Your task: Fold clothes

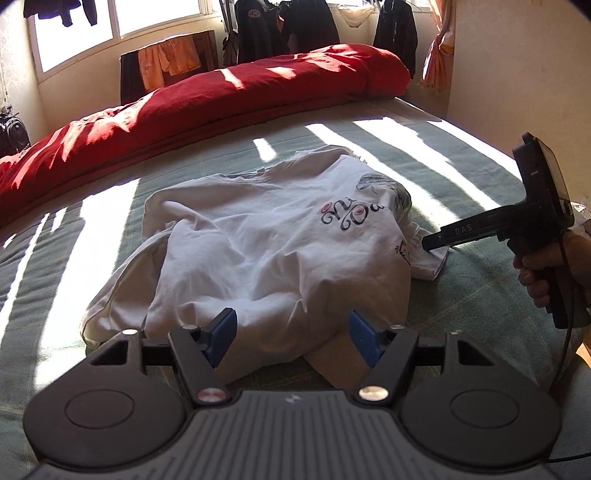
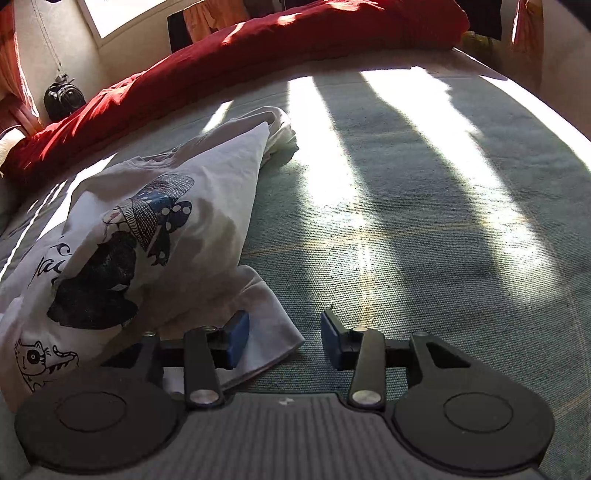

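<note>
A white T-shirt (image 1: 258, 258) with dark lettering and a printed figure lies crumpled in a heap on the green bed cover (image 1: 461, 295). My left gripper (image 1: 293, 336) hovers open over the shirt's near edge, and its blue pads (image 1: 223, 332) stand apart with only loose cloth beneath them. In the right wrist view the shirt (image 2: 147, 229) fills the left side. My right gripper (image 2: 284, 336) is open at a flat corner of the shirt (image 2: 269, 328), which lies under and beside its left pad. The left wrist view shows the right gripper (image 1: 428, 245) held by a hand, its tip at that corner.
A red duvet (image 1: 221, 99) is bunched along the bed's far side. Behind it are windows, dark clothes (image 1: 258, 29) on hangers, orange cloth and an orange curtain (image 1: 436, 62). A black backpack (image 2: 62, 99) sits at the far left. Sunlit stripes cross the cover (image 2: 406, 221) right of the shirt.
</note>
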Action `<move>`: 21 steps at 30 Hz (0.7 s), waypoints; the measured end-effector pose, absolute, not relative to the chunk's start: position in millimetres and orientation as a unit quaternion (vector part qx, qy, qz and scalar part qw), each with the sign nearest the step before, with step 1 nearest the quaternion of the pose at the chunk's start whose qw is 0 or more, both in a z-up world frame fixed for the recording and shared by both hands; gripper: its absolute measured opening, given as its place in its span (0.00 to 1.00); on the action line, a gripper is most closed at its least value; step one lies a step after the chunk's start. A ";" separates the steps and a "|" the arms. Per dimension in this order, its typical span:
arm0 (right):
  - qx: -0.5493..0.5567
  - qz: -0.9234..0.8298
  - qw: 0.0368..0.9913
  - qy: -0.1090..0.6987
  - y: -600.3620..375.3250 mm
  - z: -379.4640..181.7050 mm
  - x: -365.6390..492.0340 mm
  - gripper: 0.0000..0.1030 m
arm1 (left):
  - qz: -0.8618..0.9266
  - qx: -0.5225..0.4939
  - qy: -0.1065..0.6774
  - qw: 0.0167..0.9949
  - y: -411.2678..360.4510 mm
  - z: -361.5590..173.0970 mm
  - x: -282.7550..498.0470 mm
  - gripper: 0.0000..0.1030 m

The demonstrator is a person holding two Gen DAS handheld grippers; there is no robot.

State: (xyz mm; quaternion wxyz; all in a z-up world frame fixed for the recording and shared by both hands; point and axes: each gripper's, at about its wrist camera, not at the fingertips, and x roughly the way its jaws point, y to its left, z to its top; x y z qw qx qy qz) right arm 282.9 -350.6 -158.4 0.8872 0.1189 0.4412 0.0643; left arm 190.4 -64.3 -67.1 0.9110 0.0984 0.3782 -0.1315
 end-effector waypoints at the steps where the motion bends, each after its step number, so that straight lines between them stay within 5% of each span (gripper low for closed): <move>1: 0.120 0.065 0.888 0.439 -347.7 -159.5 283.6 0.51 | -0.131 0.099 0.377 0.912 -65.9 -66.7 190.8 0.67; 3: 0.098 0.082 0.890 0.438 -337.6 -157.1 280.7 0.45 | -0.134 0.096 0.375 0.912 -68.9 -65.8 191.7 0.67; 5: 0.080 0.105 0.887 0.443 -330.8 -155.5 278.7 0.09 | -0.137 0.092 0.375 0.912 -71.3 -65.0 192.3 0.67; 21: 0.055 0.062 0.912 0.402 -388.8 -83.9 273.5 0.07 | -0.149 0.104 0.364 0.914 -81.2 -53.8 182.3 0.71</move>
